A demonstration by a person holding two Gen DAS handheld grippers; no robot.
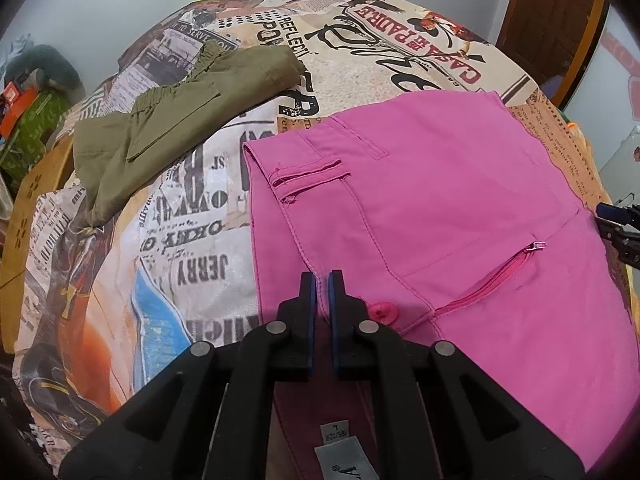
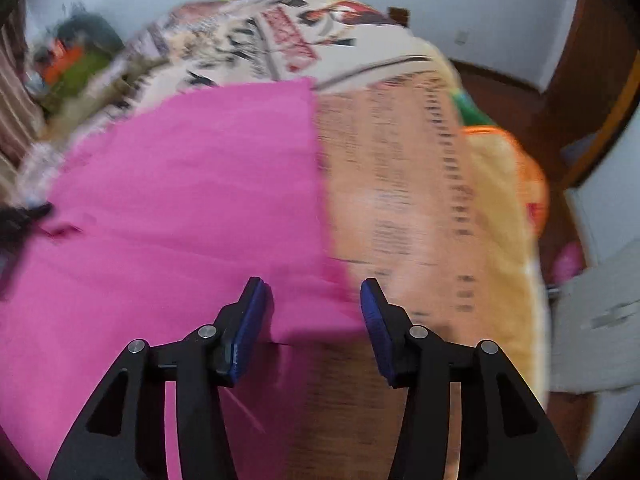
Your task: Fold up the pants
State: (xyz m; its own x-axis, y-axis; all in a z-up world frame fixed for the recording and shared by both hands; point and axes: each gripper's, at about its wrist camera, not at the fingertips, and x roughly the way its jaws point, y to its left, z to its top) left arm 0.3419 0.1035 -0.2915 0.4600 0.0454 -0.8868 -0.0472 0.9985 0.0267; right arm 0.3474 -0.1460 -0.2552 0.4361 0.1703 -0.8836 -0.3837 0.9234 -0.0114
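Printed bedspread (image 1: 192, 264); pants (image 1: 460, 200) (pink) under fingers (image 2: 256, 308).

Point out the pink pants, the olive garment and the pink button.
pink pants (image 1: 460, 184): left wrist view, flat upper panel.
olive garment (image 1: 168, 120): left wrist view, middle of the cloth.
pink button (image 1: 382, 312): left wrist view, button face.

"JERRY" on bedsheet (image 1: 200, 272), "185/72A" on tag (image 1: 335, 434)

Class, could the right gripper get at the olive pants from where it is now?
Probably not without moving across. The right gripper sits open at the right edge of the pink pants, while the olive pants lie beyond their far left side, so the pink pants and left gripper lie between.
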